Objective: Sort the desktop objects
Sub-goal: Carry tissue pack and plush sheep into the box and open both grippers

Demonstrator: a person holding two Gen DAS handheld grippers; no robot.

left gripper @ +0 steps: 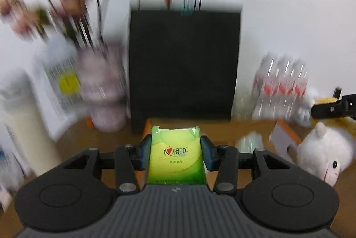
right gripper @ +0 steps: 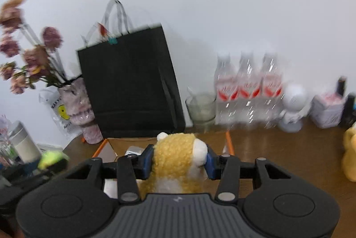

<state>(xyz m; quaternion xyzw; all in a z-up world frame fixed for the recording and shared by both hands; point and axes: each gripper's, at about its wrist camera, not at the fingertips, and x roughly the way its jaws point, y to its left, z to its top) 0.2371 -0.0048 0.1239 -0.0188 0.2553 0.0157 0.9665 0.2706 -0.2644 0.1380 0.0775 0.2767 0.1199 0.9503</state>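
Two loads ride above the counter [right gripper: 278, 149]: the left tool [left gripper: 176, 150] is clamped on a green tissue pack [left gripper: 175, 155], long axis running away from the camera, and the right tool [right gripper: 179, 159] pinches a yellow plush toy [right gripper: 178, 160]. Dead ahead at frame centre in both views stands a black paper bag [left gripper: 184, 64], an orange-rimmed tray [right gripper: 104, 144] lying at its foot. Water bottles [right gripper: 248, 86] and a white plush [left gripper: 324, 153] crowd the right, flowers [right gripper: 29, 55] the upper left.

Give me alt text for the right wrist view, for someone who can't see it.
The right gripper clamps a yellow plush toy above a wooden desk. Behind stand a black bag, three water bottles, a vase of flowers and a glass, against a white wall.
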